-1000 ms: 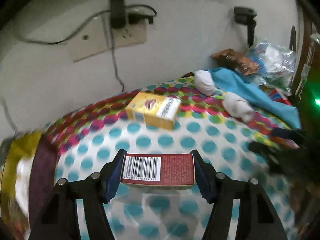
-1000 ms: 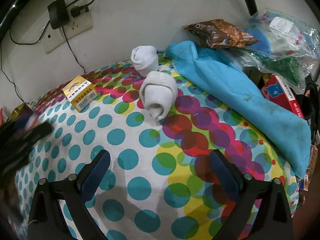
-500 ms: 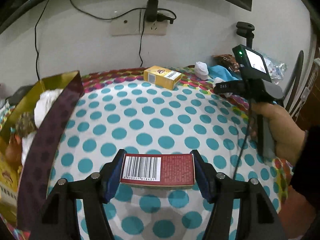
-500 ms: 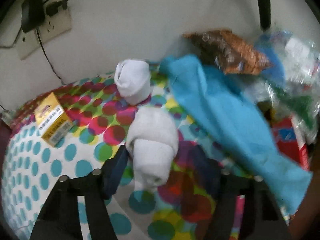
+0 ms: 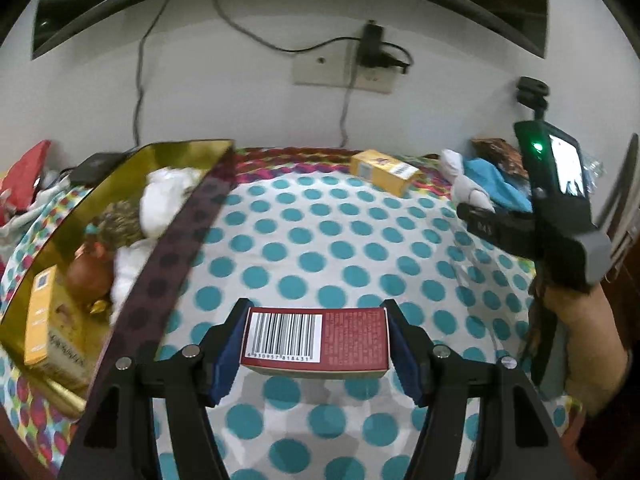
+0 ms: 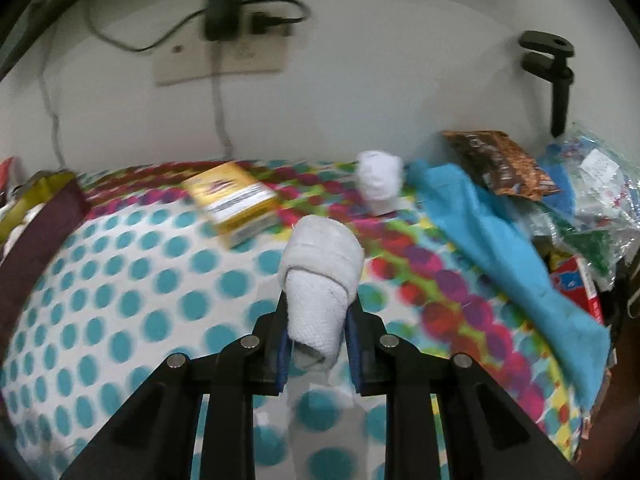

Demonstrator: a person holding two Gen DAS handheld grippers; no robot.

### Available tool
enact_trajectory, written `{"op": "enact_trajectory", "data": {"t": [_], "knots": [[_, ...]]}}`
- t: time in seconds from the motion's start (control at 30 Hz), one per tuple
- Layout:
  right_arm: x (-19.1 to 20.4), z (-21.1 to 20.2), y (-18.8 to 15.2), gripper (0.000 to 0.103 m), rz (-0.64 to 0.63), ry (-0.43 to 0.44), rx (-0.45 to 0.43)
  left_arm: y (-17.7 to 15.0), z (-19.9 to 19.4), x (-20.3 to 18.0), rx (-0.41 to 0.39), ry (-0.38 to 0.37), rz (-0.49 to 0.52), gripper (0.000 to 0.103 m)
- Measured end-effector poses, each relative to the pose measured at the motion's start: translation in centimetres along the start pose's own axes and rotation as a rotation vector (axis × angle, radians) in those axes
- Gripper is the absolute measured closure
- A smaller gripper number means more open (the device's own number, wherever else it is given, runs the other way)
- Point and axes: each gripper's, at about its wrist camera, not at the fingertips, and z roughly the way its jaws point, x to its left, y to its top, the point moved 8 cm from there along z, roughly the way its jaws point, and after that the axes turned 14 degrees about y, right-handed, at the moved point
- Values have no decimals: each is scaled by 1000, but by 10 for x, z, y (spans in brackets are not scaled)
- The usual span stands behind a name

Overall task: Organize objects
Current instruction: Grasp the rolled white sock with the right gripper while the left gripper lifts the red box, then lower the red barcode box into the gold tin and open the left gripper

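My left gripper (image 5: pixel 316 344) is shut on a red box (image 5: pixel 316 338) with a barcode and holds it above the dotted tablecloth (image 5: pixel 320 248), just right of a gold-lined box (image 5: pixel 176 236) that holds white rolls and a yellow carton. My right gripper (image 6: pixel 318 340) is shut on a rolled white sock (image 6: pixel 320 276) and holds it above the cloth. A second rolled sock (image 6: pixel 380 184) and a yellow box (image 6: pixel 232 204) lie further back. The right gripper's body also shows in the left wrist view (image 5: pixel 532 228).
A blue cloth (image 6: pixel 500 248), a brown snack packet (image 6: pixel 500 164) and plastic bags (image 6: pixel 592 184) crowd the right side. A wall socket with plugs and cables (image 6: pixel 228 48) is behind. A black clamp (image 6: pixel 552 76) stands at the back right.
My right gripper has closed on the nearer white sock and lifted it. My left gripper, still holding the red box, has swung left toward the gold-lined box.
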Motion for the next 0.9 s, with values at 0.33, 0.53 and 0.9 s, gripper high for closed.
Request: {"op": "enact_trajectory", "data": {"t": [0.33, 0.53, 0.9], "knots": [[68, -18, -23, 82, -42, 77, -13, -16, -16, 39, 27, 66, -71, 37], [96, -28, -30, 82, -113, 87, -32, -8, -28, 72, 4, 122, -111, 37], [103, -27, -33, 82, -134, 80, -14, 4, -15, 156, 12, 258, -162, 37]]}}
